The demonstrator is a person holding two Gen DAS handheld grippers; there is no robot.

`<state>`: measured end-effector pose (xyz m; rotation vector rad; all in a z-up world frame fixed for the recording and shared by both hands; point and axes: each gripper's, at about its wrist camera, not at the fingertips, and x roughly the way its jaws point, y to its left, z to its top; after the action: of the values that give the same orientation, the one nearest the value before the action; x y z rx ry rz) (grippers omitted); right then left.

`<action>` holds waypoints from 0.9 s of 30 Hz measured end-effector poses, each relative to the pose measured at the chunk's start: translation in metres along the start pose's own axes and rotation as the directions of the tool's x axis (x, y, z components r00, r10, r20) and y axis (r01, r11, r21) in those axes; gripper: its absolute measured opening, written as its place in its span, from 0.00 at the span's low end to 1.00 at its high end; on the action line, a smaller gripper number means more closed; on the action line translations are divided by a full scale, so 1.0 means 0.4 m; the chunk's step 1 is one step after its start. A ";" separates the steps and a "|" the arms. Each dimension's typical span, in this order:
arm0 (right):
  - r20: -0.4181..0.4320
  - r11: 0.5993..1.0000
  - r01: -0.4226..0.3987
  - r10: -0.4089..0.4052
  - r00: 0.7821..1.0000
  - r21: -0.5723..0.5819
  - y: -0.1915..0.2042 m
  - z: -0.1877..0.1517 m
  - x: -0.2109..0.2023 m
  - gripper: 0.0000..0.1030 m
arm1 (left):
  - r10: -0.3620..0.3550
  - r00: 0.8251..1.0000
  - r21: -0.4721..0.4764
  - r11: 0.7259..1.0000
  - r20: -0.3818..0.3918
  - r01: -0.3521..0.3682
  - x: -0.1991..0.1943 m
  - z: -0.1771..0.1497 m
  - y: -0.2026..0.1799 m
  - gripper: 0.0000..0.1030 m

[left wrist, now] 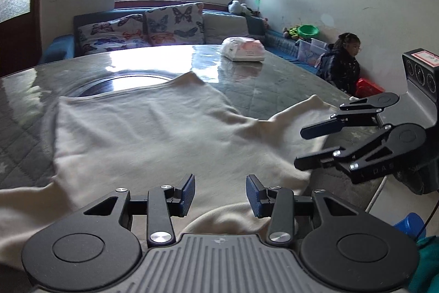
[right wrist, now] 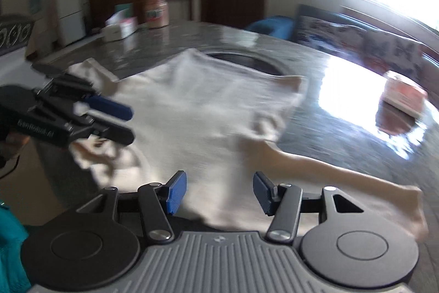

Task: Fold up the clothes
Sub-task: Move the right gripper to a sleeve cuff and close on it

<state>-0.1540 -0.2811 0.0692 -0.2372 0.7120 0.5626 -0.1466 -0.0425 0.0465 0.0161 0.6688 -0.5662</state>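
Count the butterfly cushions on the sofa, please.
2: one butterfly cushion at the sofa's left end, another butterfly cushion beside it toward the middle. The table edge may hide more.

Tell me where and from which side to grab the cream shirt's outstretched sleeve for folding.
Grip the sleeve at its cuff end, probably with the right gripper, whose jaws are open and empty. Come from the near table edge: the sleeve lies flat, stretched away from the shirt, so its free cuff lifts easiest.

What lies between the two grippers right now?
Only the cream shirt spreads between the left gripper and the right gripper, in the left wrist view.
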 end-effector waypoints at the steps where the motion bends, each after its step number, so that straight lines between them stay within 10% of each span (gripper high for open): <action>1: 0.001 0.999 0.026 -0.026 1.000 0.019 -0.019 -0.005 -0.005 0.54 | -0.013 1.000 0.000 1.000 -0.004 0.013 0.015 0.003 -0.009 0.43; 15: -0.052 0.856 0.368 -0.376 0.925 0.362 -0.321 -0.103 -0.033 0.54 | -0.085 0.994 0.016 0.996 -0.065 0.087 0.125 0.006 -0.088 0.50; 27: -0.105 0.779 0.415 -0.418 0.902 0.470 -0.406 -0.140 -0.009 0.51 | -0.050 0.997 0.024 0.998 -0.059 0.051 0.126 0.023 -0.093 0.58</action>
<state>-0.0956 -0.4388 0.0332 0.0795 0.7445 -0.0538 -0.1277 -0.1006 0.0302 0.0394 0.7206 -0.6247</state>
